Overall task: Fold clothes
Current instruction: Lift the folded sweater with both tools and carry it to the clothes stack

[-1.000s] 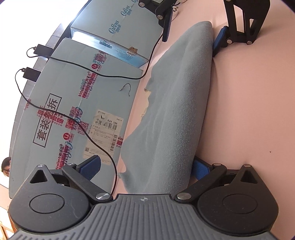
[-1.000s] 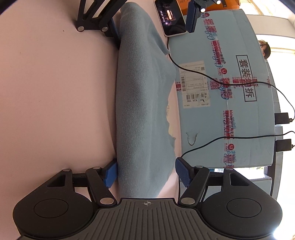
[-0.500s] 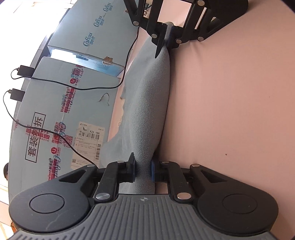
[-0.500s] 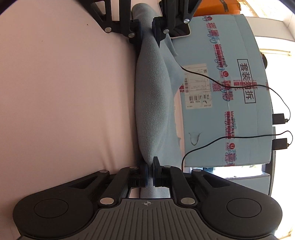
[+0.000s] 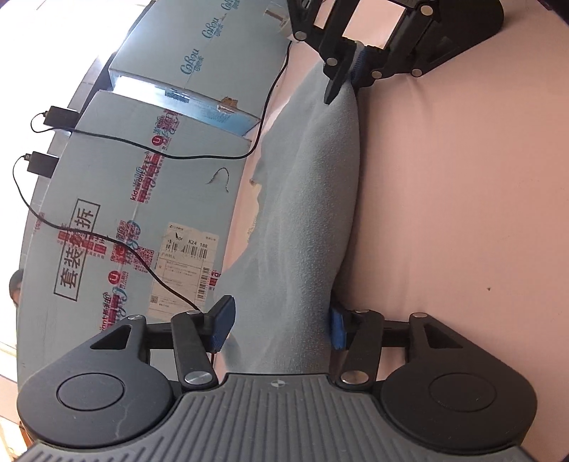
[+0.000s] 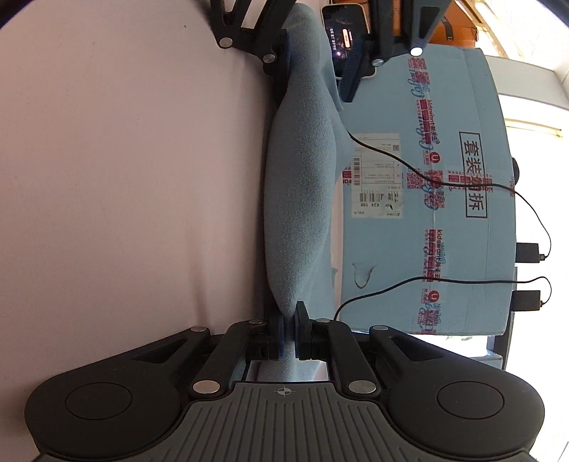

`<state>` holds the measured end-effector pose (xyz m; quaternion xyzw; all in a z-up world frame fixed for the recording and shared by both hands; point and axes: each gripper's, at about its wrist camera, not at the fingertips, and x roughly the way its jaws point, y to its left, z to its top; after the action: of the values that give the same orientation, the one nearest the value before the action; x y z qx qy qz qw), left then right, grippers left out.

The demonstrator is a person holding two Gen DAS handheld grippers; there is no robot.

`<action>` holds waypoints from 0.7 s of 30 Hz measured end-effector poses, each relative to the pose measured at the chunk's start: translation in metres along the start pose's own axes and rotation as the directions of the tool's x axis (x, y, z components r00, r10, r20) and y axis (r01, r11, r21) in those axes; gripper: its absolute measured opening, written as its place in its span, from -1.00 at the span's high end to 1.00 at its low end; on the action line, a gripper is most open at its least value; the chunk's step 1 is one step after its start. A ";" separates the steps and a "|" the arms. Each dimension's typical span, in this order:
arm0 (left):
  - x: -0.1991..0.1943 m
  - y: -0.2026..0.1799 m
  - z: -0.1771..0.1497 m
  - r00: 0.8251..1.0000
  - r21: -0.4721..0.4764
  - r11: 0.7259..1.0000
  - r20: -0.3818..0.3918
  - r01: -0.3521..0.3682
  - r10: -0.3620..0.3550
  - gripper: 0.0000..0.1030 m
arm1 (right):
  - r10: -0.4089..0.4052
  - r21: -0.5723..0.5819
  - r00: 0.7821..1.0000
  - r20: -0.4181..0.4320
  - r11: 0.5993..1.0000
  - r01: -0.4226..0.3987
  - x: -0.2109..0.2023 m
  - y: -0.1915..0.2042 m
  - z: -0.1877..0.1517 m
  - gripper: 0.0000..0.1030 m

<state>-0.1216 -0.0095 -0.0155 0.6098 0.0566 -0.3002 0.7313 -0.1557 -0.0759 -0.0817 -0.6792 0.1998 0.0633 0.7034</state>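
A blue-grey fleece garment (image 5: 313, 199) lies as a long bunched ridge on the pink table (image 5: 462, 213), stretched between my two grippers. My left gripper (image 5: 281, 320) straddles the near end; its jaws are opening, the left pad standing off the cloth. At the far end in this view, my right gripper (image 5: 350, 76) pinches the garment. In the right wrist view the garment (image 6: 298, 184) runs away from my right gripper (image 6: 290, 320), which is shut on its near end. My left gripper (image 6: 316, 60) shows at the top with spread fingers.
Two light blue cardboard boxes (image 5: 142, 199) lie alongside the garment, with black cables (image 5: 199, 156) and power adapters (image 6: 526, 252) over them. A phone (image 6: 345, 32) with a lit screen rests near the far box end. A person's head (image 5: 16, 284) shows at the left edge.
Both grippers closed on the garment's ends and bunched it into a narrower ridge. Since then the left jaws have spread apart again, while the right stays clamped.
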 end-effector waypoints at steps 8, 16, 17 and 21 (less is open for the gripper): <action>-0.001 0.001 -0.004 1.000 0.009 1.000 0.014 -0.003 0.003 0.00 | -0.016 -0.002 1.000 -0.006 1.000 0.016 0.001 -0.001 -0.001 0.79; 0.004 0.015 -0.011 0.999 -0.054 0.999 0.037 -0.003 0.005 -0.48 | 0.018 -0.030 1.000 0.009 0.999 -0.017 0.001 -0.004 -0.006 0.79; 0.005 0.016 -0.011 0.999 -0.063 0.998 0.037 -0.001 0.003 -0.48 | 0.023 -0.028 1.000 0.005 0.999 -0.023 0.003 -0.005 -0.005 0.79; 0.006 0.017 -0.014 0.999 -0.092 0.996 0.047 0.004 0.000 -0.48 | 0.030 0.006 1.000 -0.001 1.000 -0.030 0.011 -0.010 -0.006 0.79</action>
<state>-0.1037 0.0021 -0.0068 0.5682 0.0537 -0.3122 0.7595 -0.1432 -0.0846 -0.0767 -0.6742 0.2103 0.0729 0.7042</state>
